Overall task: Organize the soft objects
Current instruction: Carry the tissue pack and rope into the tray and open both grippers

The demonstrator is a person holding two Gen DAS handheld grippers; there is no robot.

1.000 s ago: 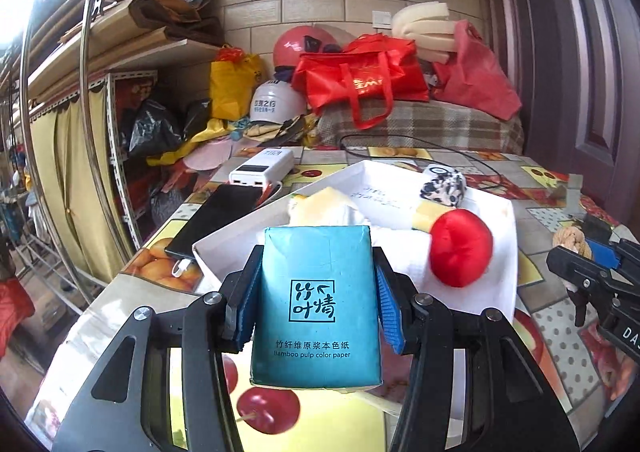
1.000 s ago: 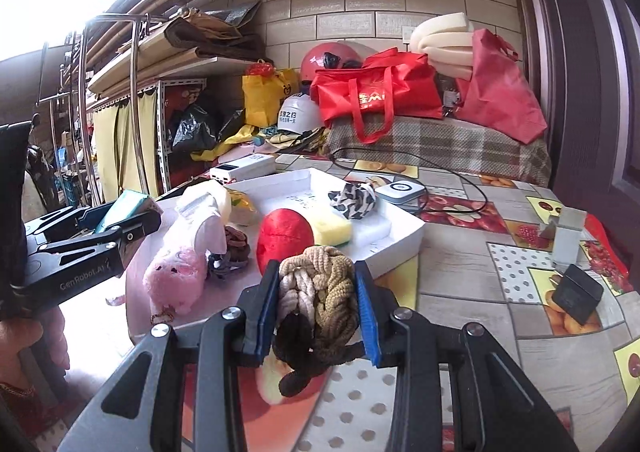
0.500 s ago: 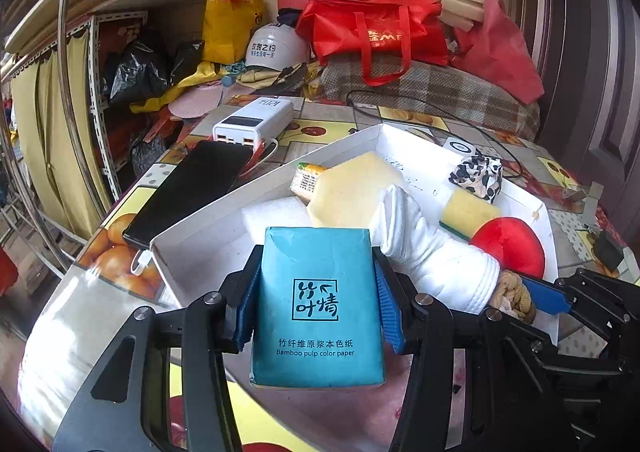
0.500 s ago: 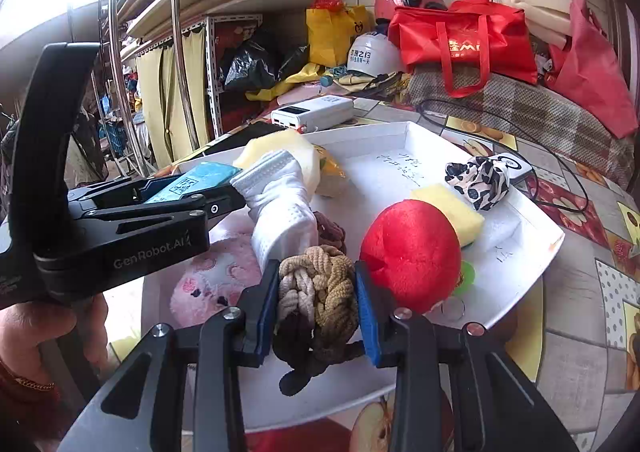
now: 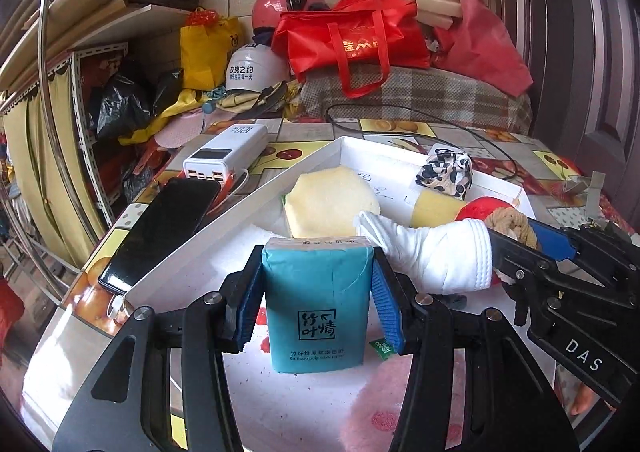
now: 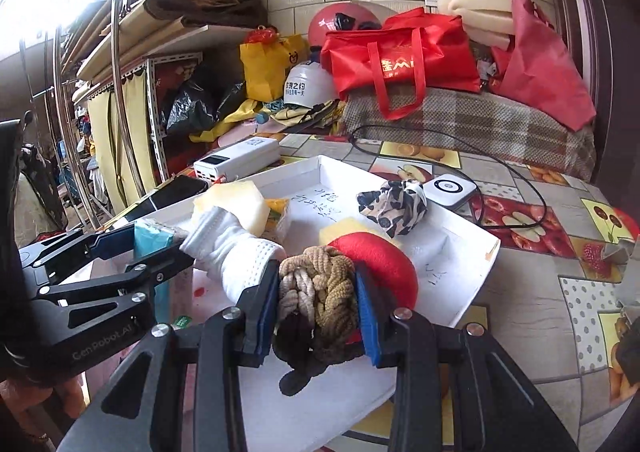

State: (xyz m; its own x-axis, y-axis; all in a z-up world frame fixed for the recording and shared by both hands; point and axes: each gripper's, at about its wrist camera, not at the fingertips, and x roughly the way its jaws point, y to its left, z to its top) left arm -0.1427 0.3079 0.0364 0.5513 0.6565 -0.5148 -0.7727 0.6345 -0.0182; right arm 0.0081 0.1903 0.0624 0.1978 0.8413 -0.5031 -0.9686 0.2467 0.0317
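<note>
My left gripper (image 5: 316,300) is shut on a teal tissue pack (image 5: 318,302) and holds it over the near end of the white tray (image 5: 240,208). My right gripper (image 6: 316,304) is shut on a knotted beige and brown rope toy (image 6: 320,296), over the tray beside a red plush ball (image 6: 384,264). In the tray lie a white sock (image 5: 424,252), a pale yellow sponge (image 5: 328,200), a yellow sponge block (image 5: 434,210), a black-and-white scrunchie (image 6: 394,202) and a pink plush (image 5: 384,408). The right gripper also shows in the left wrist view (image 5: 516,240).
A black phone (image 5: 160,228) and a white power bank (image 5: 226,152) lie left of the tray. A white charger puck (image 6: 450,188) with a black cable sits behind it. Red bags (image 5: 352,40), helmets and a metal rack (image 5: 60,112) stand around the fruit-patterned table.
Both grippers have moved forward and lower over the tray, still holding their objects. The tissue pack now sits closer to the tray floor, and the rope toy is against the red ball.
</note>
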